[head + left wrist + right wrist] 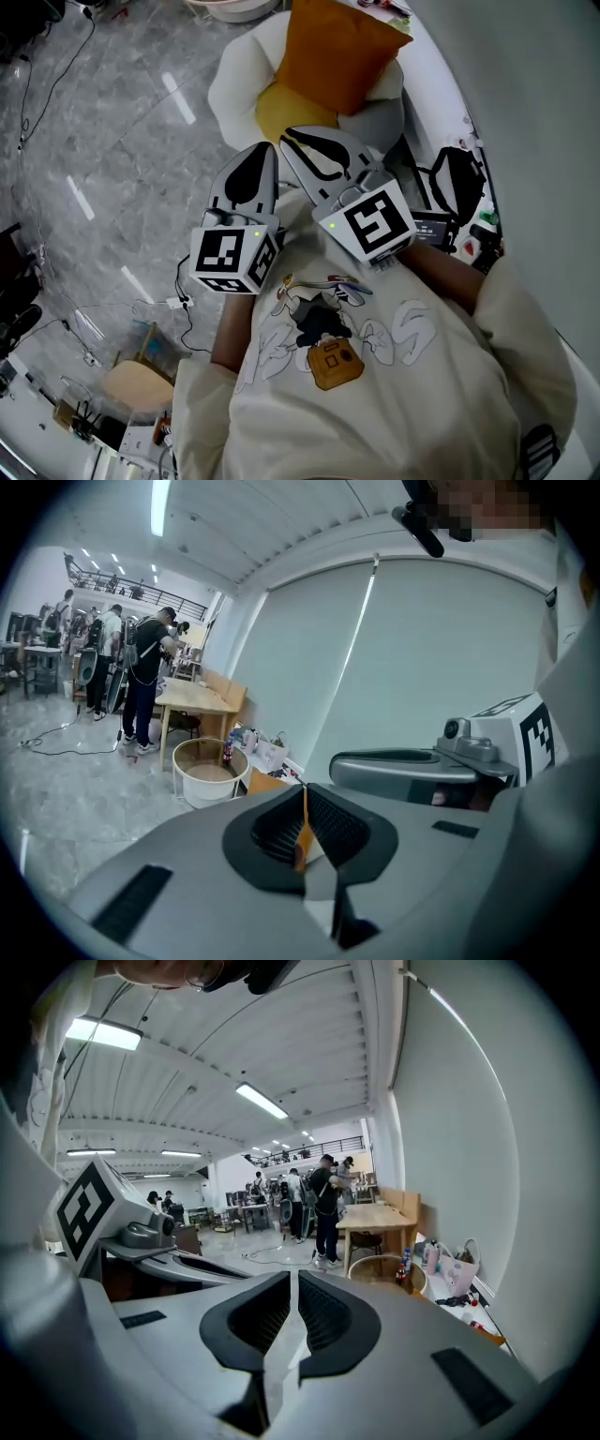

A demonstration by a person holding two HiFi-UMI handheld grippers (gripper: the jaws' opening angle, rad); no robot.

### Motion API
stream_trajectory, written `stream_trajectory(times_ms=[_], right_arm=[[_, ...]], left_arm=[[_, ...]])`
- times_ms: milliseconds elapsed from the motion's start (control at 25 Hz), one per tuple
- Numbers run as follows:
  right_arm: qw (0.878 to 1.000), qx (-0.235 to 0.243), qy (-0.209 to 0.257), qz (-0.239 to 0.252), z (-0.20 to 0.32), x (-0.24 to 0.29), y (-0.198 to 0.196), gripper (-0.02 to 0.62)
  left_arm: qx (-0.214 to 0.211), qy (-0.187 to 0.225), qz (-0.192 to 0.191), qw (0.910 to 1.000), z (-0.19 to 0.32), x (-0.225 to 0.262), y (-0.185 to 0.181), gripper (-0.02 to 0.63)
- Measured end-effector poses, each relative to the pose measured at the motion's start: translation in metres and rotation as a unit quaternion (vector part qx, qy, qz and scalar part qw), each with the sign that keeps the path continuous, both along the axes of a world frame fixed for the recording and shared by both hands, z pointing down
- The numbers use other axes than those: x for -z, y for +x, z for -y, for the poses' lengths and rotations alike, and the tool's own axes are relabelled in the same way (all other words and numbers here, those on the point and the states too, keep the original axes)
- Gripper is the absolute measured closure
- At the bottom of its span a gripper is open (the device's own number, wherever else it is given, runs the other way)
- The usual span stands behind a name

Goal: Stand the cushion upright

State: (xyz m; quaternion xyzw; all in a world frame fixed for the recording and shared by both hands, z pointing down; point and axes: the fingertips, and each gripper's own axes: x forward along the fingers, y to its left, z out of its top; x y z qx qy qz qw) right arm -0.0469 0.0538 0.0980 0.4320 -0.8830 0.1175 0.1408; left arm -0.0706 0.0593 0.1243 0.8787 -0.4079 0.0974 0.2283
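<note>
At the left of the head view, cables trail over the grey marble floor (94, 141). At lower centre the left gripper (270, 148) has its claw pressed together with nothing pinched. In the left gripper view only a thin orange sliver shows through the slit between the pads. Its marker cube (230, 258) carries black-and-white squares but no readable writing. Just to its right, the right gripper (286, 134) is also clamped shut and empty. Below them, the person's white T-shirt (422, 394) bears a cartoon print and large outlined letters that cannot be read for sure. At top centre, near both claw tips but apart from them, the orange cushion (342, 47) rests on a white armchair (239, 75), overlapping a yellow cushion (281, 112).
</note>
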Motion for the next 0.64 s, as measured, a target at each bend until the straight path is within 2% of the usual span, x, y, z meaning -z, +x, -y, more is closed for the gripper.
stream_trajectory(times_ms=[280,640], right_arm=[[1.000,-0.017,-0.009,0.006,0.004,-0.002,0.003,0.547],[0.998,-0.051,-0.026,0.016,0.011,-0.012,0.017,0.547]], left_arm=[[-0.017,-0.001,0.010,0.9998,0.002,-0.003,0.004,0.588],[-0.016,-0.012,0.008,0.9998,0.006,-0.008,0.000,0.588]])
